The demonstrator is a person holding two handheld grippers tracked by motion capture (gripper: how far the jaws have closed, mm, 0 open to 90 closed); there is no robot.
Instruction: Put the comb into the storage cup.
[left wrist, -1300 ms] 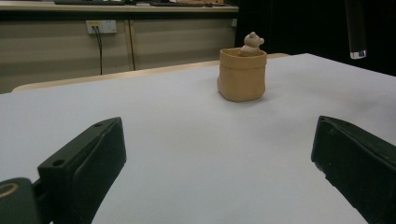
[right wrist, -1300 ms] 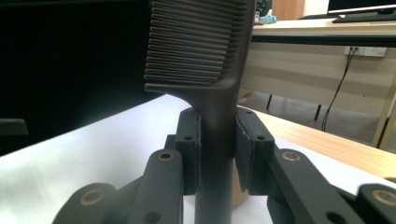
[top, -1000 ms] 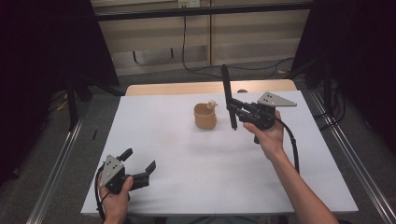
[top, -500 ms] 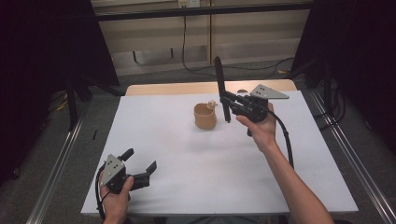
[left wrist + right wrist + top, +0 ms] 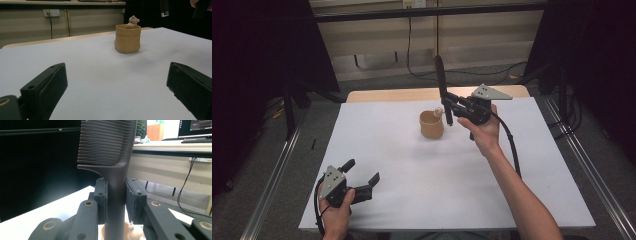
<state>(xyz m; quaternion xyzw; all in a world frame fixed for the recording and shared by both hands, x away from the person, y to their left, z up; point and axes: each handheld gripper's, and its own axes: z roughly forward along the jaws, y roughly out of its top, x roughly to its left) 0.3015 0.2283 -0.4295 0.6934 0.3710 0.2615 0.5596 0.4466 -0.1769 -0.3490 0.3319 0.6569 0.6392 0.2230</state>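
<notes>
Right of centre in the high view, your right gripper (image 5: 451, 111) clamps the dark comb (image 5: 441, 80) by its handle, upright, so it can likely drop straight into the tan holder (image 5: 431, 125) just beside it. Lower left, your left gripper (image 5: 362, 177) rests with jaws spread, holding nothing.

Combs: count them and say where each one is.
1. The comb stands upright, clamped by its handle in the right gripper, just beside the tan cup. Others may be hidden inside the cup.
</notes>
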